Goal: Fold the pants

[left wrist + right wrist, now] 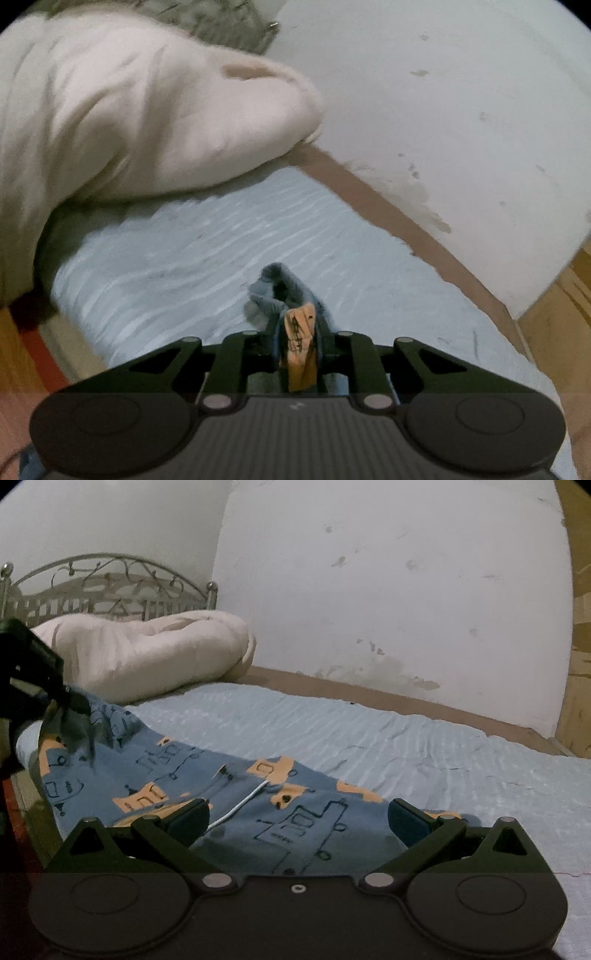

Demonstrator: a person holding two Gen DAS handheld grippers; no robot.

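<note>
Blue pants (229,775) with orange and dark line prints lie spread on the light blue bedsheet (369,731), a white drawstring (240,805) across them. In the left wrist view my left gripper (297,325) is shut on a bunched edge of the pants (280,288), lifted off the sheet. The right wrist view shows that same left gripper (74,701) at the far left, pulling one end of the pants up. My right gripper (299,816) is open just over the near end of the pants, its fingers wide apart with cloth below them.
A cream padded blanket (147,653) is heaped at the head of the bed before a metal headboard (110,583). A stained white wall (369,590) runs along the far side, with a brown bed edge (388,214) below it.
</note>
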